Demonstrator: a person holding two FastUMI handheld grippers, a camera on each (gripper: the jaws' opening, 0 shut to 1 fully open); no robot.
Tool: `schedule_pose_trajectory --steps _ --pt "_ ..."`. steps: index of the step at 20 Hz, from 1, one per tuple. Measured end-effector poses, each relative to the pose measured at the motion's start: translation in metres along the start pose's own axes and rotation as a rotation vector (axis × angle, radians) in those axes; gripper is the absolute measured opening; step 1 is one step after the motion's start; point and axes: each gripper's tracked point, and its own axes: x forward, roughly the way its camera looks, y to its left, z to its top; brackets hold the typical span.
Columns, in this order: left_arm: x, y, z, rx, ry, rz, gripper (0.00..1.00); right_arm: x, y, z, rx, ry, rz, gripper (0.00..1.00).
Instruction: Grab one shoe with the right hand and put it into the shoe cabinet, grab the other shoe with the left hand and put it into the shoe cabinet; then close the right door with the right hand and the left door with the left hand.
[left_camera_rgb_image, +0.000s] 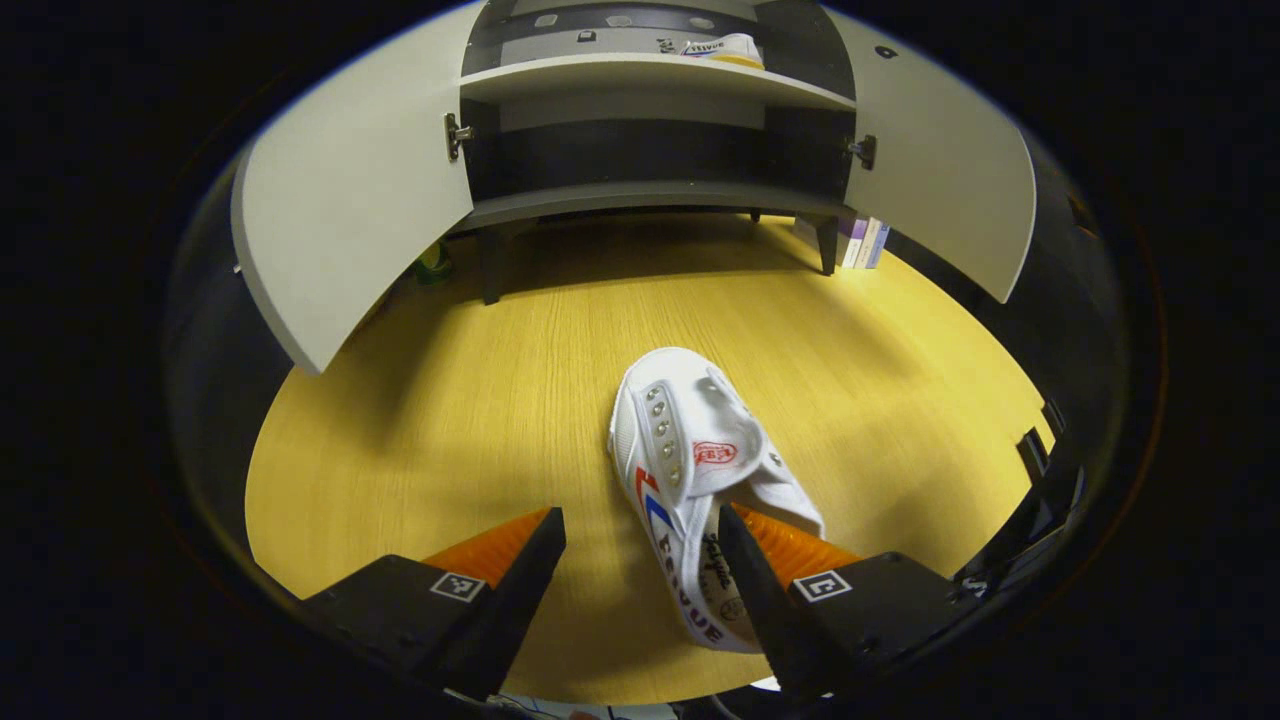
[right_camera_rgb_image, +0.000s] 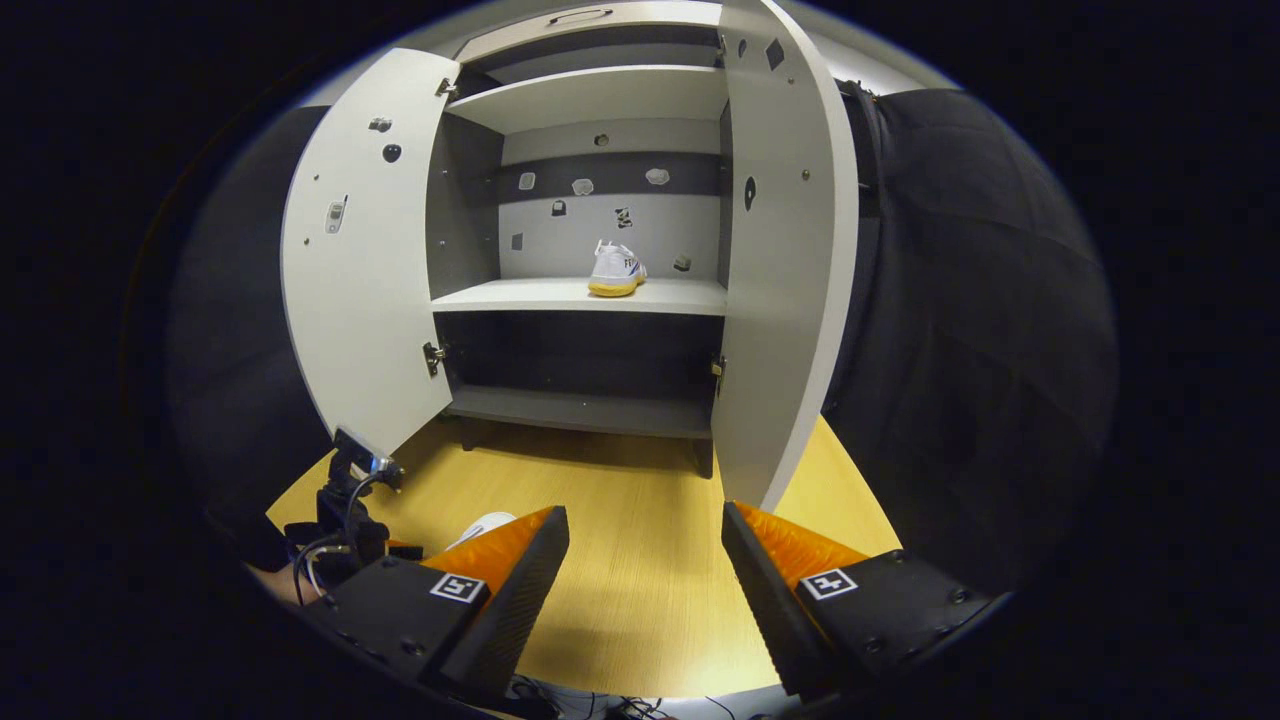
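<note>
Well, the cabinet (right_camera_rgb_image: 590, 300) stood at the far end of the table (left_camera_rgb_image: 450, 400), both doors swung wide: the left door (left_camera_rgb_image: 350, 200) and the right door (left_camera_rgb_image: 950, 190) flared out to either side in the left gripper view. On its middle shelf (right_camera_rgb_image: 560, 295) sat one shoe (right_camera_rgb_image: 615, 270), well back inside. The other shoe (left_camera_rgb_image: 690, 470) lay on the table, toe toward the cabinet. The left gripper (left_camera_rgb_image: 640, 560) hung over its heel end with fingers spread; the heel sat between them, pressed close against the right-hand finger (left_camera_rgb_image: 760, 590) and well apart from the other, so nothing was pinched. The right gripper (right_camera_rgb_image: 645, 570) was spread too, empty, above bare table before the cabinet, the right door's edge just beyond it.
</note>
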Motion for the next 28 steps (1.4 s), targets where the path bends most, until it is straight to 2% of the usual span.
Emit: schedule_pose_trajectory --steps 2,3,5,6,9,10,13,15,16,17,22,25,28 --pt "0.013 0.007 0.005 0.017 0.004 0.006 0.94 0.0 -0.002 -0.005 0.015 0.018 -0.011 0.98" --pt "0.017 0.006 0.005 0.02 0.017 -0.012 0.93 0.0 -0.002 -0.006 0.021 0.024 -0.015 0.98" --pt "0.025 -0.004 0.01 0.005 0.013 -0.07 0.86 0.0 -0.002 -0.008 0.019 0.03 -0.027 0.98" --pt "0.026 -0.006 0.011 0.013 0.017 -0.08 0.72 0.0 -0.002 -0.008 0.016 0.031 -0.036 0.98" --pt "0.03 -0.013 0.016 0.083 0.005 -0.073 0.61 -0.002 -0.001 -0.006 0.015 0.029 -0.059 0.98" --pt "0.031 -0.011 0.015 0.108 0.013 -0.056 0.52 -0.002 0.0 -0.004 0.024 0.027 -0.065 0.98" --pt "0.031 -0.008 0.018 0.102 0.025 -0.027 0.43 -0.001 0.008 -0.001 0.034 0.021 -0.078 0.98" --pt "0.037 0.008 0.018 0.107 0.034 0.033 0.28 0.001 0.017 0.002 0.025 0.016 -0.084 0.99" --pt "0.037 0.016 0.015 0.107 0.046 0.042 0.1 0.002 0.023 0.004 0.023 0.01 -0.082 0.98" --pt "0.037 0.013 0.02 0.113 0.023 0.017 0.05 0.003 0.029 0.005 0.021 0.008 -0.082 0.99" --pt "0.026 0.013 0.018 0.1 0.013 -0.048 0.05 0.009 0.056 0.004 0.021 0.01 -0.088 0.98" --pt "0.01 0.022 0.029 0.11 -0.017 -0.045 0.05 0.009 0.067 -0.005 0.039 0.022 -0.094 0.98" --pt "-0.018 0.032 0.056 0.057 -0.075 -0.031 0.05 0.013 0.074 -0.012 0.037 0.041 -0.078 0.98"
